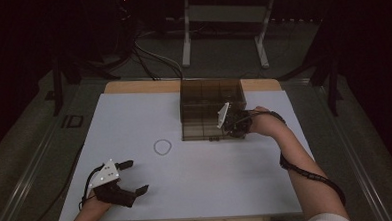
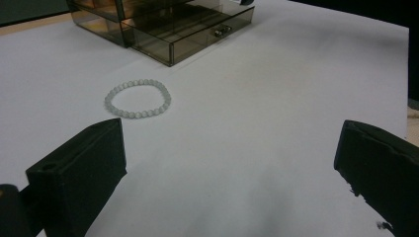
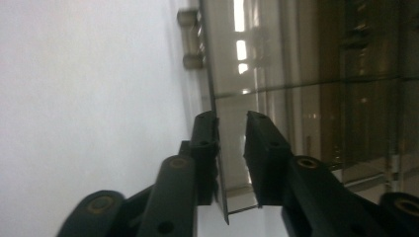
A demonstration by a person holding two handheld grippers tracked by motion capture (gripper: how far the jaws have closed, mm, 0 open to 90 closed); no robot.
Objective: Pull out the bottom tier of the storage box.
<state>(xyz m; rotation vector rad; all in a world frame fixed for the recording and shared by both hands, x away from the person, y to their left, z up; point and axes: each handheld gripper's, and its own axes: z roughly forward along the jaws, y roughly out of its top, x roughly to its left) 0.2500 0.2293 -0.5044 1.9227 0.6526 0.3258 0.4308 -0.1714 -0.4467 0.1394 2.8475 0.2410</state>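
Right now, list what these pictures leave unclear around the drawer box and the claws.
- Right claw, high view: its tips are hidden behind its own body and grey plate.
- Drawer front, right gripper view: blurred; whether the pads press it cannot be told.
- Drawer box, left gripper view: top cut off by the edge; contents too murky.
- Bracelet, high view: beads too small.

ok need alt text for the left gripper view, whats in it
A white bead bracelet lies flat on the white table, ahead of the left gripper, whose two black jaws stand wide apart with nothing between them. Beyond it sits a smoky clear drawer box with its bottom drawer pulled out.
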